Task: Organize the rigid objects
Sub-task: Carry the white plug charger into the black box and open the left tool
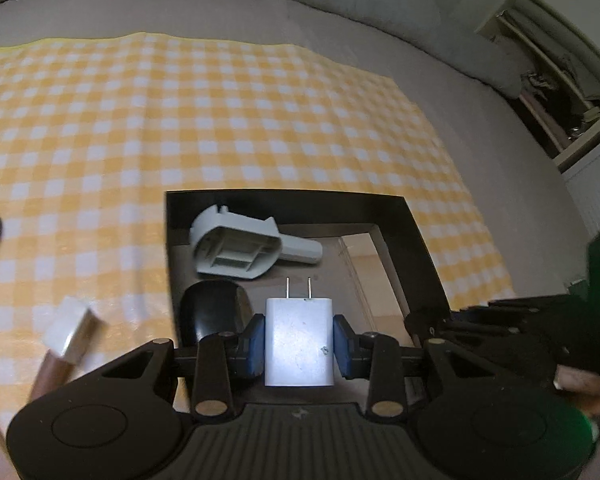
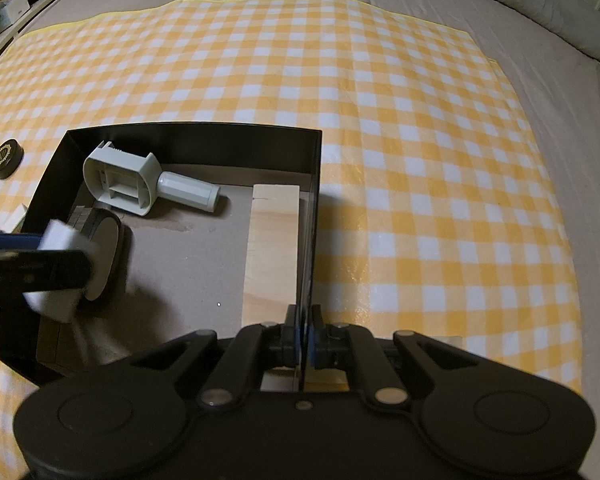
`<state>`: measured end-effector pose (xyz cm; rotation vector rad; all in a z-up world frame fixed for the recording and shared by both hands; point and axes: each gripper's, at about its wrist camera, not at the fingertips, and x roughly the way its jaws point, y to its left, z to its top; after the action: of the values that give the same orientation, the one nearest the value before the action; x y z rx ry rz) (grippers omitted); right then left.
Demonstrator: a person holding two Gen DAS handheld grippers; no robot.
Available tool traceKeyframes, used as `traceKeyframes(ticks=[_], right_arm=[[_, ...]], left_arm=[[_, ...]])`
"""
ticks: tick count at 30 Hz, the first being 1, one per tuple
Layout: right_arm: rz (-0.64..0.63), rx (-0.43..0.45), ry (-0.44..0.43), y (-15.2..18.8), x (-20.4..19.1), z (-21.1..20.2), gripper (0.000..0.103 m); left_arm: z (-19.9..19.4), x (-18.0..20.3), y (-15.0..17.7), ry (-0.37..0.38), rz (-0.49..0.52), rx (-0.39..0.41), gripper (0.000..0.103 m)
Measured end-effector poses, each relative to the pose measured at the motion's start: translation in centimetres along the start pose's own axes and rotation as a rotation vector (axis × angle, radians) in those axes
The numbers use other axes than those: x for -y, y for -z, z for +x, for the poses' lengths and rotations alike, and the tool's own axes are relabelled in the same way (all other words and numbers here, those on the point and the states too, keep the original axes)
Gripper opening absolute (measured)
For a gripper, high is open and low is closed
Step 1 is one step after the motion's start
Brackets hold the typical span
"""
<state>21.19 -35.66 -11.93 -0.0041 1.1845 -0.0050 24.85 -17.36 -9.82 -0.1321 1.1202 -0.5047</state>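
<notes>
left gripper: fingers clamped on white charger, lower centre
right gripper: fingers pinching black box wall

Pretty sure it's someone's bedroom at home

Gray bed with a rumpled duvet, yellow checkered cloth spread over it, cluttered shelves alongside.
</notes>
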Motion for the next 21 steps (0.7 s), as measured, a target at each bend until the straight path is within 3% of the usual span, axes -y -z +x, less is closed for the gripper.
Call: traceKeyframes(ticks=[11,16,21], right_arm=[[-0.006,0.0,0.0,-0.1,0.3,-0.2,0.005],[-0.009,-0.004,-0.002,-0.1,0.3,-0.2,0.005],[-0.01,-0.004,-0.002,-0.1,0.2,-0.3,0.005]], left_arm=[[3.4,-0.4,-1.1,-0.089,0.009,-0.004,0.04],[2.8,-0.5,-1.0,-0.085,0.019,-0.003,0.057],[1.9,-0.4,-0.7,-0.092,0.026,-0.006,0.066]])
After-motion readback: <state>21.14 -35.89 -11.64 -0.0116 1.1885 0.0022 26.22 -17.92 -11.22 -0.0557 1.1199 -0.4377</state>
